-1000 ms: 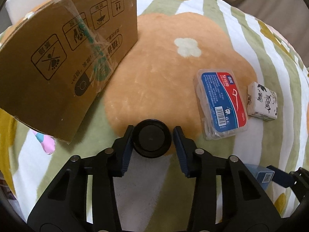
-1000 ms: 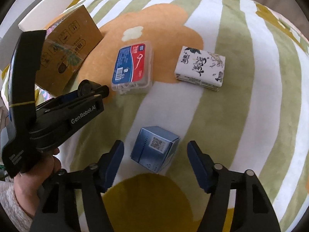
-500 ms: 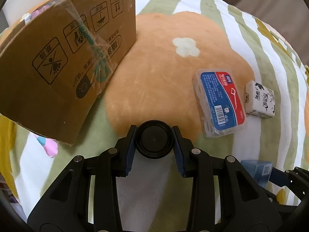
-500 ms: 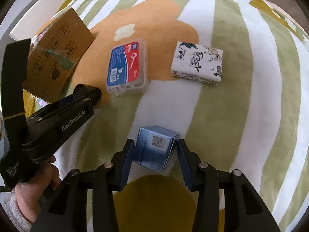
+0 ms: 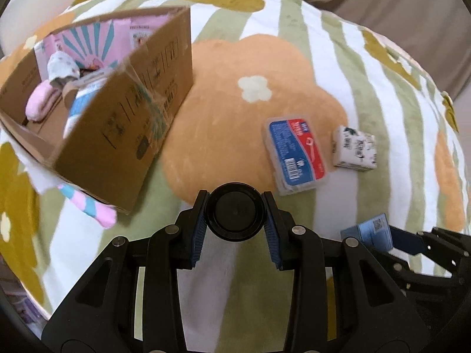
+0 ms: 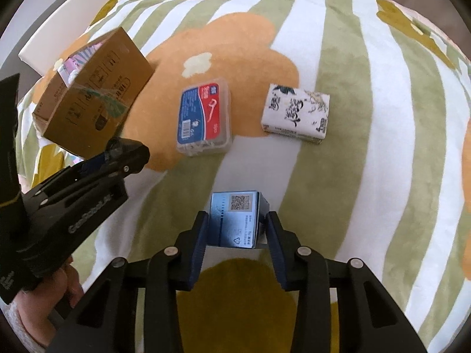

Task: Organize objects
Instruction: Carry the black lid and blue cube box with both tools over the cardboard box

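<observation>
My left gripper (image 5: 234, 219) is shut on a round black jar (image 5: 234, 216) and holds it above the blanket, near the open cardboard box (image 5: 123, 135). My right gripper (image 6: 235, 229) is shut on a small blue box (image 6: 235, 220) with a QR code, lifted off the blanket; it also shows in the left wrist view (image 5: 371, 231). A blue and red floss pick case (image 6: 204, 117) and a white tissue pack (image 6: 295, 116) with black print lie on the blanket. The left gripper (image 6: 123, 153) shows at the left of the right wrist view.
The cardboard box (image 6: 91, 100) holds pink packs and socks (image 5: 59, 67). A pink and blue sock (image 5: 88, 206) sticks out from under it. The striped floral blanket (image 6: 382, 117) covers the whole surface. A white board (image 6: 67, 17) lies behind the box.
Both grippers closed, the left on the black jar and the right on the blue box. Both have risen with their objects; the box's inside now shows in the left wrist view.
</observation>
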`<state>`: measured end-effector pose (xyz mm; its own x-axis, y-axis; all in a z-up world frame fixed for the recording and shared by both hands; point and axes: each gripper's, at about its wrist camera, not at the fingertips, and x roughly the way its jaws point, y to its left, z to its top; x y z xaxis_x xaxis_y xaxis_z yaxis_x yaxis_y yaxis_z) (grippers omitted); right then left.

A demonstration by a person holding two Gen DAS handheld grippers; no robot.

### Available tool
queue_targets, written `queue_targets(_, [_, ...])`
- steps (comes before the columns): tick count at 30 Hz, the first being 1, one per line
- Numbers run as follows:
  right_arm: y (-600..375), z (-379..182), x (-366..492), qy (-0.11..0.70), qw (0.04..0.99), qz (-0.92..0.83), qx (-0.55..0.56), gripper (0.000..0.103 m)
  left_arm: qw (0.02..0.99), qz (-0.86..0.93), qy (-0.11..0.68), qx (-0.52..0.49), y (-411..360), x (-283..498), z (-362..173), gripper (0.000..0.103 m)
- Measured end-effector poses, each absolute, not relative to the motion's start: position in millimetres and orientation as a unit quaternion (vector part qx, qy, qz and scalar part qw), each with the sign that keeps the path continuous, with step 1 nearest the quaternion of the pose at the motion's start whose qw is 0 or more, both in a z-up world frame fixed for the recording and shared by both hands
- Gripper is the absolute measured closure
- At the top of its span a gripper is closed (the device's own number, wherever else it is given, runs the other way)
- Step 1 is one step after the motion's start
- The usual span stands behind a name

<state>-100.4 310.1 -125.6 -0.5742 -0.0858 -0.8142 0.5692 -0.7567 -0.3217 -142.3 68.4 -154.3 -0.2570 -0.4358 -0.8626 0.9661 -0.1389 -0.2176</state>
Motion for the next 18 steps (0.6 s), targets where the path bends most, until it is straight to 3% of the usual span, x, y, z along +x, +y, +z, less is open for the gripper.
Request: queue_targets(18, [253.1, -75.3, -45.9, 0.300, 0.198, -0.847, 0.393, 0.067, 0.465, -0.730, 0.392, 0.311, 41.8, -86.4, -60.5, 0.071])
